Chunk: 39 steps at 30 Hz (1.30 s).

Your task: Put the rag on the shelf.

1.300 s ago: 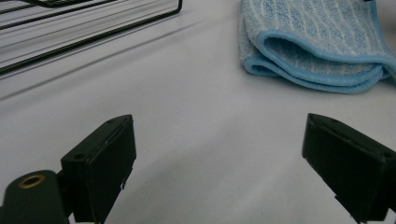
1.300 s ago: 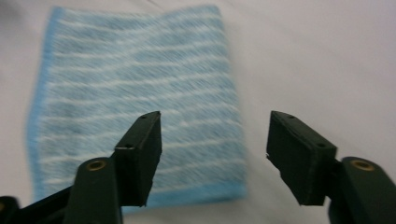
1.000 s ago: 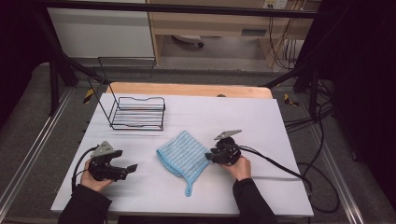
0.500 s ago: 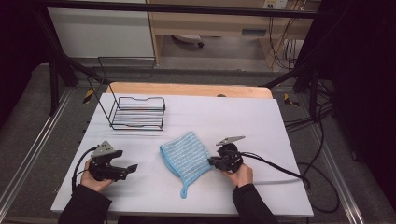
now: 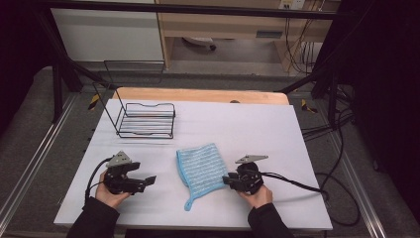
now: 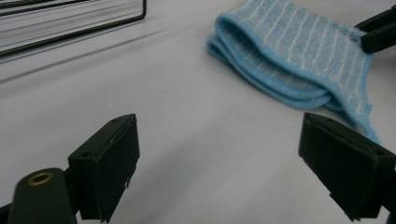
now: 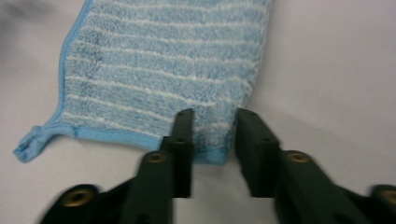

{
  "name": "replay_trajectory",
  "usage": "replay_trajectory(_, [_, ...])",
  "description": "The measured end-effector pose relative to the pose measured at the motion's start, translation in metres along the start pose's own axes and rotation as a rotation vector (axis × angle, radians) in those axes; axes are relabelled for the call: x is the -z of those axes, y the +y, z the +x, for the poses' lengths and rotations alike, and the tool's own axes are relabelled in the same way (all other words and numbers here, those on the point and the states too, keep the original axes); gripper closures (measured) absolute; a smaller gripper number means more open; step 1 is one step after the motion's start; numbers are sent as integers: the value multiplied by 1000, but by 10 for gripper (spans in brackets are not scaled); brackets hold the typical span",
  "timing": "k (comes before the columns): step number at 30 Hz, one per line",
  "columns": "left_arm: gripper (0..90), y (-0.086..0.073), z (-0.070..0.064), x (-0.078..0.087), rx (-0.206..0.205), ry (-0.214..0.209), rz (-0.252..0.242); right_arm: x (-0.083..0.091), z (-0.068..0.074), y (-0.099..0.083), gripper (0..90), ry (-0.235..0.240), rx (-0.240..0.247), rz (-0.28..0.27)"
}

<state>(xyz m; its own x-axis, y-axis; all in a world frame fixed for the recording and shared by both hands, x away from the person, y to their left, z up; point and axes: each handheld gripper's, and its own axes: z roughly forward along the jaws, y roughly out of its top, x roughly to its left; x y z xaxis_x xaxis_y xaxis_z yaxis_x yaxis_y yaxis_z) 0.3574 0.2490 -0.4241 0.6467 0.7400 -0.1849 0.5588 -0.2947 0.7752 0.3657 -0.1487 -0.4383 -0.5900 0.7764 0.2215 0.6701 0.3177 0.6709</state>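
Towel (image 5: 201,168), blue with white stripes and folded over, lies on the white table (image 5: 237,124) between my two claws in the high view, its loose corner tail trailing toward my side. My right claw (image 5: 229,179) sits at the towel's right near corner, but from up here my hand and the grey plate cover the jaws, so I cannot tell their gap in this view. My left claw (image 5: 148,179) rests low on the table, well apart from the towel, pointing toward it, my hand wrapped around its body. A black wire rack (image 5: 147,120) stands farther off, beyond my left claw.

In the left gripper view, my left claw (image 6: 219,163) is spread wide with bare table between the jaws. The towel (image 6: 289,56) lies ahead and to the right, its folded layers edged in brighter blue; the near right jaw cuts off its trailing end. The tip of my other claw shows at the towel's far edge. The rack (image 6: 74,23) is blurred and cropped at the top left.

In the right gripper view, my right claw (image 7: 212,130) straddles the towel's (image 7: 163,65) near corner, jaws narrowed on either side of the cloth. The pads look not quite pressed onto it, though blur makes this hard to judge.
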Motion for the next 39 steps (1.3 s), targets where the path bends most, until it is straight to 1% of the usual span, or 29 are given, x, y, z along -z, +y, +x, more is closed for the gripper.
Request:
replay_trajectory(1, [143,5,-10,-5,18,-7,-3,1,-1,1,514,-3,32,-12])
replay_trajectory(2, [150,5,-10,-5,18,-7,-3,3,-2,2,445,-4,48,-22])
replay_trajectory(3, [158,10,-21,-12,25,-8,4,4,-3,3,409,-6,63,-34])
replay_trajectory(4, [169,10,-21,-12,25,-8,4,5,-4,4,378,-10,75,-41])
replay_trajectory(5, [176,12,-26,-17,26,-15,12,6,-5,5,347,-14,87,-52])
replay_trajectory(6, [188,15,-38,-27,22,-1,30,7,-6,5,333,-21,95,-59])
replay_trajectory(7, [202,15,-38,-27,22,-1,30,7,-8,6,329,-24,104,-73])
replay_trajectory(8, [216,17,-43,-33,25,-7,39,7,-10,6,328,-18,106,-84])
replay_trajectory(9, [236,20,-52,-44,50,-6,51,7,-11,6,331,-15,106,-96])
replay_trajectory(10, [248,20,-55,-49,62,-7,60,7,-13,6,337,-15,104,-104])
replay_trajectory(12, [265,21,-62,-59,81,-5,87,6,-16,7,374,-15,98,-101])
replay_trajectory(14, [273,21,-68,-68,87,10,114,5,-18,7,431,-14,88,-92])
replay_trajectory(16, [294,20,-72,-75,98,7,118,3,-20,6,477,-7,77,-80])
replay_trajectory(17, [307,20,-72,-75,98,7,118,3,-20,6,477,-7,77,-80])
replay_trajectory(19, [317,20,-76,-80,111,-3,116,1,-21,6,513,6,66,-62])
replay_trajectory(20, [340,19,-79,-82,108,0,120,-3,-22,5,537,15,61,-49])
replay_trajectory(21, [340,19,-81,-84,104,6,124,-3,-22,5,537,15,61,-49])
replay_trajectory(22, [361,18,-82,-87,96,20,129,-6,-22,5,563,13,59,-36])
replay_trajectory(24, [379,17,-82,-87,97,23,122,-8,-22,4,587,10,65,-28])
replay_trajectory(26, [412,16,-81,-87,120,16,111,-10,-22,3,616,16,68,-17])
replay_trajectory(28, [433,16,-82,-87,123,19,111,-13,-21,2,642,24,66,-7])
replay_trajectory(29, [454,16,-82,-87,123,19,111,-13,-20,1,664,23,66,-13])
replay_trajectory(32, [509,16,-84,-89,133,16,107,-14,-19,0,728,42,72,-12])
replay_trajectory(34, [542,16,-85,-90,134,21,102,-14,-18,-1,761,61,61,-7])
replay_trajectory(38, [637,16,-87,-95,137,15,91,-14,-16,-2,811,72,51,-4])
replay_trajectory(39, [661,16,-88,-96,134,21,87,-14,-16,-2,822,75,46,-2])
